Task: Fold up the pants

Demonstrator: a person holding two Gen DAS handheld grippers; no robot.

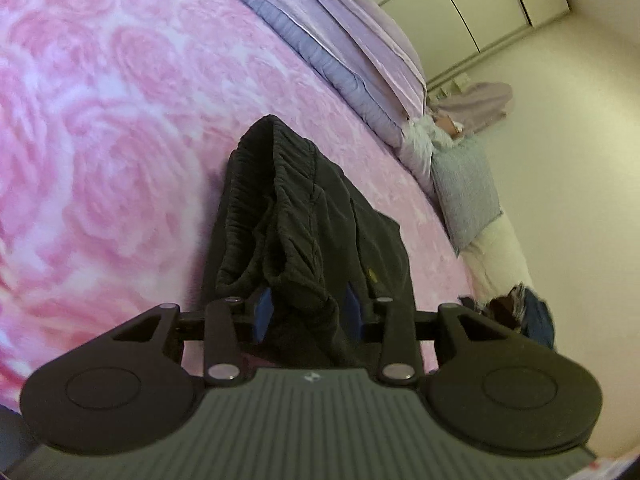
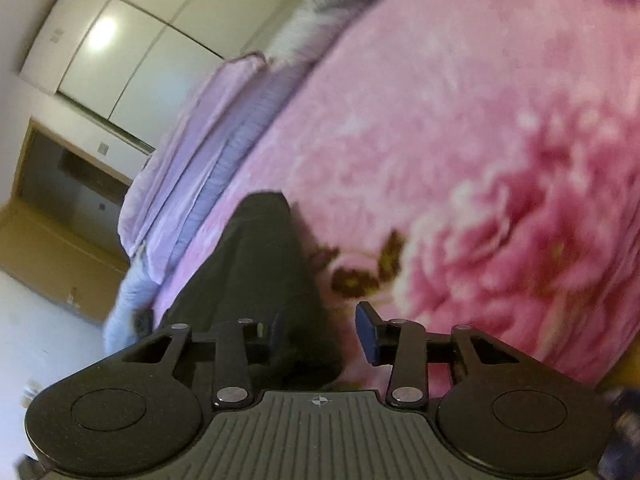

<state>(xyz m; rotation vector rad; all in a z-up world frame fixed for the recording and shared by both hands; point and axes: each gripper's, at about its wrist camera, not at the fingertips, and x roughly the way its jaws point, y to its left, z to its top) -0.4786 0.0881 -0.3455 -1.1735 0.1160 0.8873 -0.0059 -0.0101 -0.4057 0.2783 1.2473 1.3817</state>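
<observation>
Black pants lie on the pink rose-patterned blanket, with the gathered elastic waistband bunched up toward the camera. My left gripper is shut on the waistband end, and the fabric fills the gap between its blue pads. In the blurred right wrist view a dark pant leg runs from the blanket in between the fingers of my right gripper. That gripper stands open. The cloth lies against the left pad, while the right blue pad stays apart from it.
Folded lilac bedding and a grey pillow lie along the bed's far edge. A pile of dark clothes sits by that edge. Pale floor, white wardrobe doors and a wooden cabinet lie beyond the bed.
</observation>
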